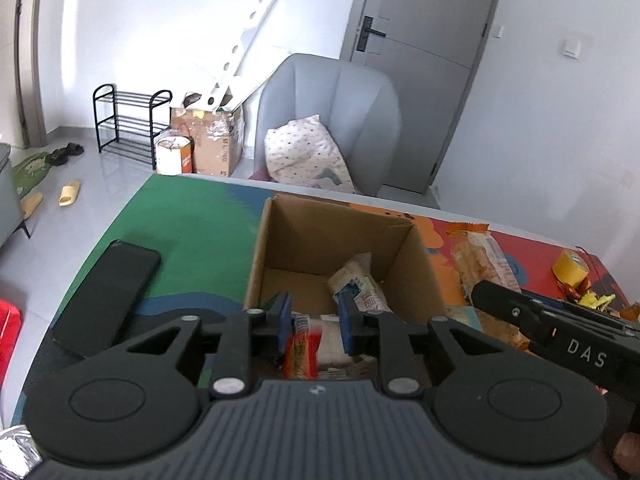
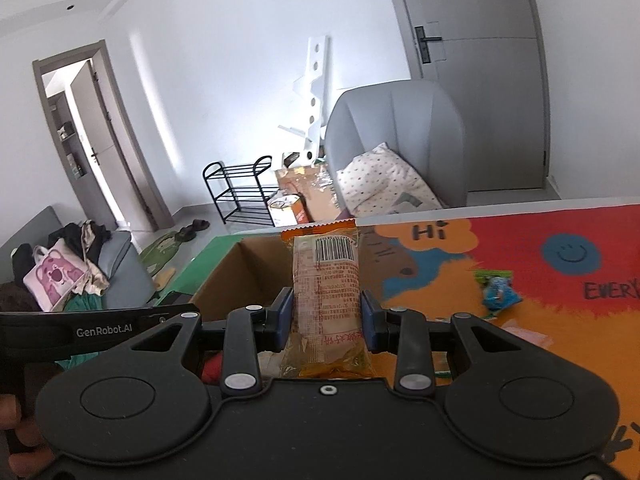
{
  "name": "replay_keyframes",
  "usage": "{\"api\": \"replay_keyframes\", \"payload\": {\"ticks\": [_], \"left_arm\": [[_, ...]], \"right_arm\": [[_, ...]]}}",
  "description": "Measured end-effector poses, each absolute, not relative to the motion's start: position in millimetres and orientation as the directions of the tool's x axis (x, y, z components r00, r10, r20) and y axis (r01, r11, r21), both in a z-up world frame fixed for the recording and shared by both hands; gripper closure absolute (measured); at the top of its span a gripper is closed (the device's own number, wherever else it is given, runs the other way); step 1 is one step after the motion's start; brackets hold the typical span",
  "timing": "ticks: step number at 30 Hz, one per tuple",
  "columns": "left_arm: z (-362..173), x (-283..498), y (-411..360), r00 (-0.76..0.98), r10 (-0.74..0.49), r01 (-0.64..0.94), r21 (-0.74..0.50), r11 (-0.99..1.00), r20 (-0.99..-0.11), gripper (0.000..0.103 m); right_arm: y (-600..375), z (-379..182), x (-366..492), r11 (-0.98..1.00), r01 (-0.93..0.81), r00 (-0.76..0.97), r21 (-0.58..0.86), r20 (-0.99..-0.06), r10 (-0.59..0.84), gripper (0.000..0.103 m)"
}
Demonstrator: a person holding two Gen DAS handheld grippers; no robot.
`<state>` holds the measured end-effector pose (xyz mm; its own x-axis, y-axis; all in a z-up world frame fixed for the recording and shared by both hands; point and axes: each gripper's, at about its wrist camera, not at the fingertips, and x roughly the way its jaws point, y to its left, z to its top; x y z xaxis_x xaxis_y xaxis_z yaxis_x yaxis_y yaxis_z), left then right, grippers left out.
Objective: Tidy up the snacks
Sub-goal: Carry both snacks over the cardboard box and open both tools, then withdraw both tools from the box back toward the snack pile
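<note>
An open cardboard box (image 1: 280,248) stands on the colourful mat; it also shows in the right wrist view (image 2: 236,276). My left gripper (image 1: 314,322) is open above the box's near side, with a red-and-white snack pack (image 1: 304,354) blurred just below its fingers and apart from them. A white wrapped snack (image 1: 360,280) lies inside the box. My right gripper (image 2: 326,314) is shut on a long orange-ended snack packet (image 2: 328,280), held up beside the box. The same packet shows at the right in the left wrist view (image 1: 484,256).
A black phone (image 1: 108,296) lies on the mat left of the box. A yellow tape roll (image 1: 570,268) and small wrapped sweets (image 1: 592,300) lie at the right. A blue-wrapped snack (image 2: 498,290) lies on the mat. A grey armchair (image 1: 332,120) stands behind the table.
</note>
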<state>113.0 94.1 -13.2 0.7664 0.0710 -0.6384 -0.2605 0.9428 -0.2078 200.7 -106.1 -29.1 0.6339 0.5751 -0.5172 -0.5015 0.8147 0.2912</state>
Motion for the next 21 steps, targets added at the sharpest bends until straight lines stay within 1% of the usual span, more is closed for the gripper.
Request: {"api": "replay_keyframes", "payload": {"ticks": [3,6,7,8,9,11,12,14,15,17,21], "left_arm": [[-12,109,100,0.765,0.075,-0.271,-0.215,0.938,-0.639,0.077],[-11,106,101,0.764,0.077,-0.279,-0.219,0.935,-0.641,0.067],[-11,105,102,0.764,0.078,-0.28,-0.22,0.935,-0.64,0.063],[-11,104,102,0.764,0.079,-0.281,-0.22,0.934,-0.64,0.058],[-12,103,102,0.764,0.079,-0.281,-0.22,0.934,-0.64,0.056],[-12,102,101,0.764,0.081,-0.279,-0.215,0.936,-0.64,0.047],[-12,102,100,0.765,0.082,-0.277,-0.21,0.938,-0.639,0.044],[-11,102,97,0.768,0.086,-0.271,-0.201,0.941,-0.634,0.032],[-11,102,95,0.771,0.087,-0.267,-0.197,0.943,-0.63,0.03],[-10,103,90,0.776,0.082,-0.255,-0.194,0.947,-0.625,0.024],[-12,104,77,0.781,0.065,-0.227,-0.186,0.956,-0.621,0.019]], "right_arm": [[-96,-28,200,0.806,-0.513,0.621,0.295,-0.52,0.586,0.07],[-91,-28,200,0.793,-0.523,0.608,0.313,-0.515,0.604,0.07],[-90,-28,201,0.785,-0.526,0.599,0.327,-0.513,0.615,0.066],[-90,-27,202,0.78,-0.526,0.591,0.338,-0.514,0.622,0.06],[-91,-27,202,0.782,-0.52,0.591,0.342,-0.516,0.62,0.059],[-93,-27,201,0.79,-0.511,0.597,0.338,-0.521,0.61,0.058],[-96,-28,201,0.795,-0.504,0.6,0.339,-0.525,0.604,0.058],[-101,-29,200,0.804,-0.485,0.607,0.344,-0.53,0.593,0.058],[-105,-29,199,0.808,-0.478,0.61,0.344,-0.532,0.587,0.057],[-112,-31,198,0.819,-0.462,0.621,0.339,-0.536,0.572,0.053],[-131,-33,194,0.84,-0.426,0.642,0.336,-0.542,0.542,0.048]]}}
